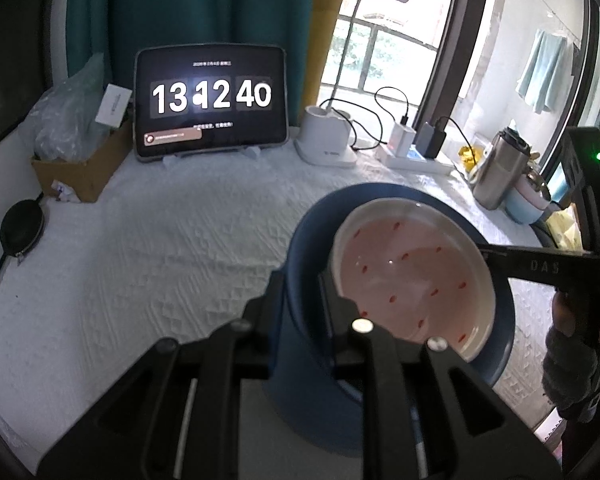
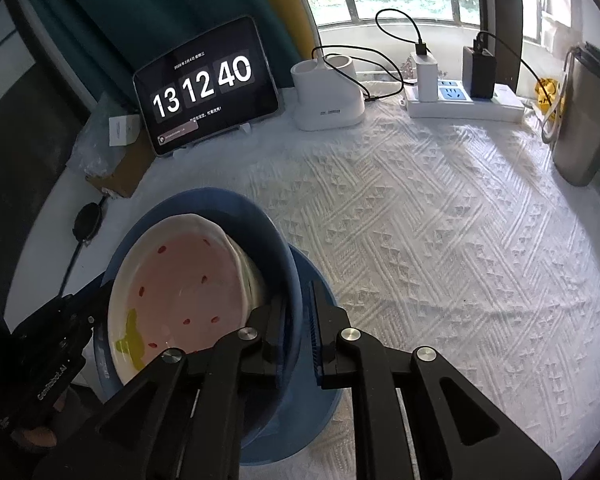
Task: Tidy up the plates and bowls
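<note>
A deep blue plastic bowl (image 2: 284, 248) holds a white ceramic plate with a pink centre and red flecks (image 2: 180, 284), tilted on edge inside it. The blue bowl sits in a second blue bowl (image 2: 324, 304) on the desk with the white textured cloth (image 2: 440, 240), in front of the clock tablet (image 2: 206, 84). The left gripper (image 1: 326, 296) has its jaws closed on the bowl's near rim; the right gripper (image 2: 296, 328) has its jaws clamped on the opposite rim.

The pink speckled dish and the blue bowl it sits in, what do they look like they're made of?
Pink dish: likely glazed ceramic; glossy, with a highlight, a cream rim and painted red flecks.
Blue bowl: smooth, duller, uniform colour; could be plastic or matte-glazed ceramic, the look leaves it open.
</note>
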Tool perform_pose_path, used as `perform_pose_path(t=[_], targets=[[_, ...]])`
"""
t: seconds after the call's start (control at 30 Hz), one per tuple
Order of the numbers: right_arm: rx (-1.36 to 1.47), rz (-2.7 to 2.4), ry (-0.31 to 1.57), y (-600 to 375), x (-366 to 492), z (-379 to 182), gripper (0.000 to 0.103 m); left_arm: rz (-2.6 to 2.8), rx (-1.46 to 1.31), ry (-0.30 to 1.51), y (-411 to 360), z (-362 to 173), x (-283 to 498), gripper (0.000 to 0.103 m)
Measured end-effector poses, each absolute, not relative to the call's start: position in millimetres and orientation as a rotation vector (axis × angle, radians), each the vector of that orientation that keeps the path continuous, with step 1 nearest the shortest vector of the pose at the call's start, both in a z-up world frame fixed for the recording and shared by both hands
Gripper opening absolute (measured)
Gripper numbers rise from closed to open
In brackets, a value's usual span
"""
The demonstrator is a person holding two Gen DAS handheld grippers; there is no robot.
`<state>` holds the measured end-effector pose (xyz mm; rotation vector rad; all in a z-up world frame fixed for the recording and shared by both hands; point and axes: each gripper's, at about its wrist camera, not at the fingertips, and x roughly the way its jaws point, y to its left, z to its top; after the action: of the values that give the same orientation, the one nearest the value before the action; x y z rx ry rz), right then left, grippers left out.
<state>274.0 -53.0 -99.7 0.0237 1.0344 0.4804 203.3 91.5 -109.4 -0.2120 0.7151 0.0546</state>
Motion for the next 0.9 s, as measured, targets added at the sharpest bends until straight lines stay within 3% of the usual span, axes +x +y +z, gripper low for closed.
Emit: perform_pose_path(t=[0.57, 0.7, 0.8, 0.83, 0.9], targets=[[-0.029, 0.431, 0.985, -60, 261, -98, 0.032, 0.060, -0.171, 0.654, 80, -104, 174, 0.020], [-0.024, 0.411, 0.974, -64, 256, -97, 0.039, 0.032, -0.175, 0.642, 77, -102, 169, 0.037], [-0.032, 0.386, 0.923, -69, 251, -92, 0.057, 0.024, -0.171, 0.636, 72, -101, 166, 0.044], [-0.025, 0.386, 0.899, -72, 250, -88, 0.069, 0.027, -0.168, 0.633, 71, -101, 165, 0.044], [-0.009, 0.385, 0.878, -77, 247, -80, 0.071, 0.028, -0.164, 0.625, 69, -100, 163, 0.044]])
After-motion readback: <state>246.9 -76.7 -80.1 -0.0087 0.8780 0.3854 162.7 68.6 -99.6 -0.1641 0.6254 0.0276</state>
